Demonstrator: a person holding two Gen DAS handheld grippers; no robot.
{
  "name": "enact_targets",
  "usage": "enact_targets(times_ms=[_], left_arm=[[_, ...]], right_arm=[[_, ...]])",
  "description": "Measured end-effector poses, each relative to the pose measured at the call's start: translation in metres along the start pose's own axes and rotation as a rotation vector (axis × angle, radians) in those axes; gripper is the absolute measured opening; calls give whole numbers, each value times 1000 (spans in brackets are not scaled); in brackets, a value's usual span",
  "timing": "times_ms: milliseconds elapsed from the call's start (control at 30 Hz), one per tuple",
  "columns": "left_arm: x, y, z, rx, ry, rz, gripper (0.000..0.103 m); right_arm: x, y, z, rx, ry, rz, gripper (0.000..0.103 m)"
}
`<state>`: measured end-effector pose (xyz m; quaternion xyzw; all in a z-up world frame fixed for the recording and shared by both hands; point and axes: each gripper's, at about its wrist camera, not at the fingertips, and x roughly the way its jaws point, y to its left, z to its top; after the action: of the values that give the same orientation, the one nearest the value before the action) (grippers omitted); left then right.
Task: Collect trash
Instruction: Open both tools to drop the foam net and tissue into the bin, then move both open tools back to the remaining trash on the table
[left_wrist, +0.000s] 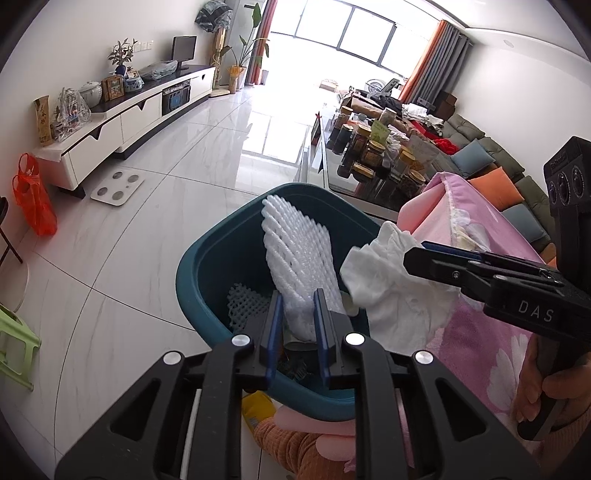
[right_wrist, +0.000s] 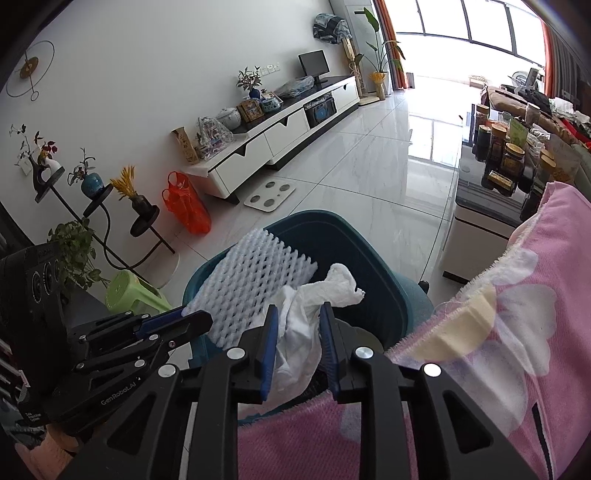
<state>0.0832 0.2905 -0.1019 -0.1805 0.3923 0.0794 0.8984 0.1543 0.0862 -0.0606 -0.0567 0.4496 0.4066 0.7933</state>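
A teal bin (left_wrist: 207, 254) (right_wrist: 369, 266) stands on the tiled floor right below both grippers. My left gripper (left_wrist: 299, 295) (right_wrist: 199, 317) is shut on the lower end of a white foam net (left_wrist: 295, 251) (right_wrist: 251, 280), which rises tilted over the bin's opening. My right gripper (right_wrist: 300, 308) (left_wrist: 410, 254) is shut on a crumpled white tissue (right_wrist: 306, 321) (left_wrist: 388, 288) that hangs at the bin's right rim. Another piece of foam netting (left_wrist: 245, 302) lies inside the bin, along with dark scraps that I cannot make out.
A pink flowered blanket (left_wrist: 480, 332) (right_wrist: 480, 369) presses against the bin's right side. Behind it is a low table (left_wrist: 369, 206) crowded with jars. An orange bag (right_wrist: 188, 210), a green stool (right_wrist: 129, 291) and a white scale (right_wrist: 269, 195) sit on the floor to the left.
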Motion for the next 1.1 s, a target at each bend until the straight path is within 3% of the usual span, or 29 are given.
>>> enact_targets(times_ms=[267,633,867,1100], left_arm=[[20,0,-2,-12,21,16,28],[-11,-20,-8,43,-54,-10,37],[-51,-64,-14,146,-139,-123,49],[-61,-149,-31,321,-132,-273,50]], right_arm=[[-2,-5,-2,10,2,5,24],[-43,-15,-17,20,-68,26,24],[-106,-24,-41,8,-178,8,31],[-176,-61,-79,70,-286,-72,32]])
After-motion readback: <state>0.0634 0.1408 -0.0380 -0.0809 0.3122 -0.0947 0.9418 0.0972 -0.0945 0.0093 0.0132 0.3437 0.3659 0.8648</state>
